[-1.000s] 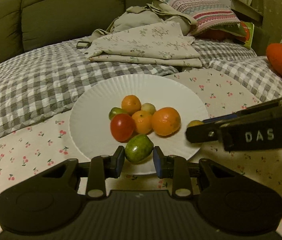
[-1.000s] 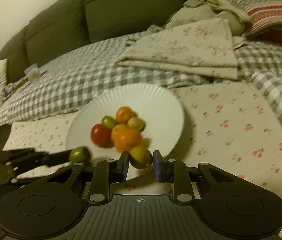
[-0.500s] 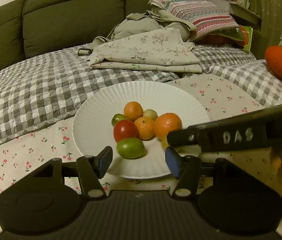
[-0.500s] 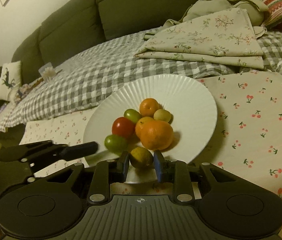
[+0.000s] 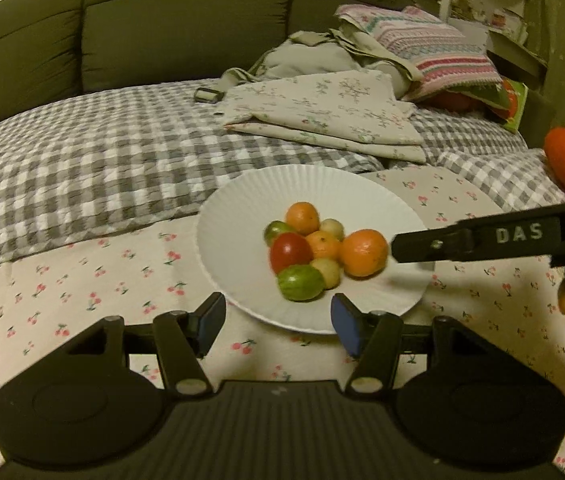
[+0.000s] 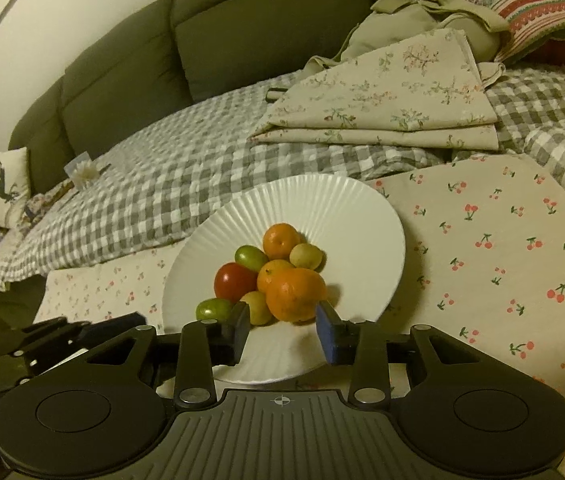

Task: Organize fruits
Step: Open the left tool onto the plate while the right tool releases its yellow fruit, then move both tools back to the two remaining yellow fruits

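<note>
Fruits sit piled on a white fluted plate point(image 5: 242, 216) resting on a cherry-print cloth point(image 5: 82, 280) spread over a bed. Nearest the cameras, the left gripper point(image 5: 278, 322) hangs just short of the plate's near rim, its blue-padded jaws spread wide and holding nothing. The right gripper point(image 6: 282, 330) hovers over the plate's near edge, jaws also parted and empty, its pads flanking the front of the pile without clamping it; in the left wrist view its black fingers, marked "DAS", reach in from the right toward the plate.

On the plate, a striped green fruit point(image 5: 300, 282) lies closest to the left gripper, touching a pale yellow-green fruit point(image 5: 327, 272) beside it. A red tomato point(image 5: 290, 252) sits just behind, and a large orange point(image 5: 363, 252) stands at the right of the heap. Farther back are a smaller orange point(image 5: 323, 245), a second green fruit point(image 5: 276, 231), another pale fruit point(image 5: 331, 227) and a rear orange point(image 5: 302, 218).

Beyond the plate lies a grey checked blanket point(image 5: 102, 168), then folded floral linen point(image 5: 322, 116) and a striped pillow point(image 5: 430, 52). A dark green sofa back point(image 5: 162, 28) closes the scene.
</note>
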A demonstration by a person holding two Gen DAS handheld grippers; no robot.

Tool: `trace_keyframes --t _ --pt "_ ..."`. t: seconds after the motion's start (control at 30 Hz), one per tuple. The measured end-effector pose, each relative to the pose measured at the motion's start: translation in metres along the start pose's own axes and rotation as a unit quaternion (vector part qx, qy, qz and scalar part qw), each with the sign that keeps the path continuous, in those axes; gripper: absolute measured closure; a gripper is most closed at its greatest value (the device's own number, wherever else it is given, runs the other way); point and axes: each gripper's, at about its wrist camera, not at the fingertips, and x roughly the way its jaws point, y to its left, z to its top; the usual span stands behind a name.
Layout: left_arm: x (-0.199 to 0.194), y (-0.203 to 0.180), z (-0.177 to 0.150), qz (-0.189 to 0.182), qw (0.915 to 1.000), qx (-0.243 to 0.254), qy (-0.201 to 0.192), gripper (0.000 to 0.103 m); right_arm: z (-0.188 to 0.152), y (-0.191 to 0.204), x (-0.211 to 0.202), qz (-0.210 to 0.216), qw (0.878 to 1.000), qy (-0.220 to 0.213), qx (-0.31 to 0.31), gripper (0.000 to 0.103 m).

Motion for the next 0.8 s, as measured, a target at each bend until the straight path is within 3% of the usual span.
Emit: trace_keyframes --t 0.17,0.8 --pt "-0.006 0.008 -0.003 0.005 0.9997 -0.023 0.008 0.045 0.001 0.007 -0.007 -0.003 1.0 0.0 -0.01 0.065" --pt "-0.028 0.008 -0.016 0.033 0.9991 -0.018 0.018 0.045 -0.006 0.037 -0.034 -0.003 0.997 -0.011 -0.072 0.063"
